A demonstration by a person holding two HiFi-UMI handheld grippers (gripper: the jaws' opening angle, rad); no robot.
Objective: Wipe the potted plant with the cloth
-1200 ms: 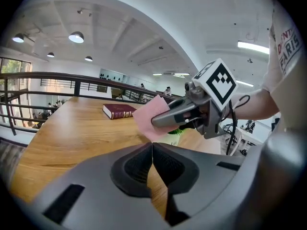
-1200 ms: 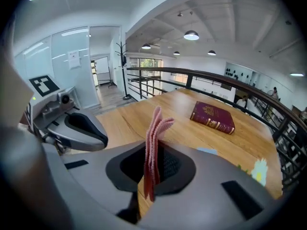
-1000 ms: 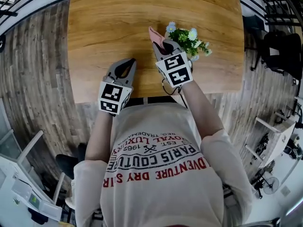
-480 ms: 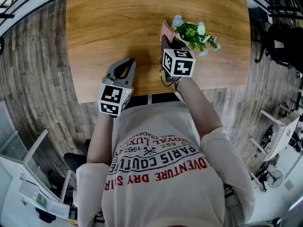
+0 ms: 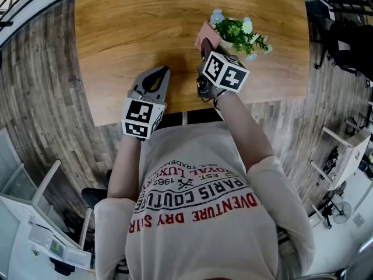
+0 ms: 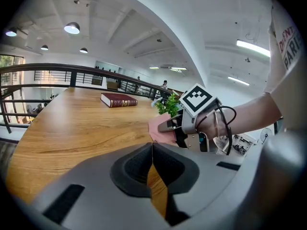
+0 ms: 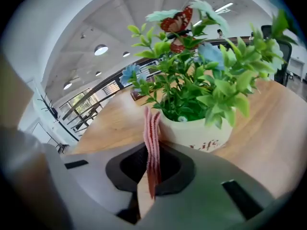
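right tongs pinched the folded pink cloth beside the green potted plant; wiping seemed barely begun; left tongs were closed, empty.

Head view: your wooden table fills 12 o'clock, with plank floor at 9. Probably a black chair at 2. Left gripper view: dark red book on the table's far end, railing at 10.

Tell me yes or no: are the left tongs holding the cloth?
No, the left tongs are shut empty; the pink cloth sits pinched in the right tongs.
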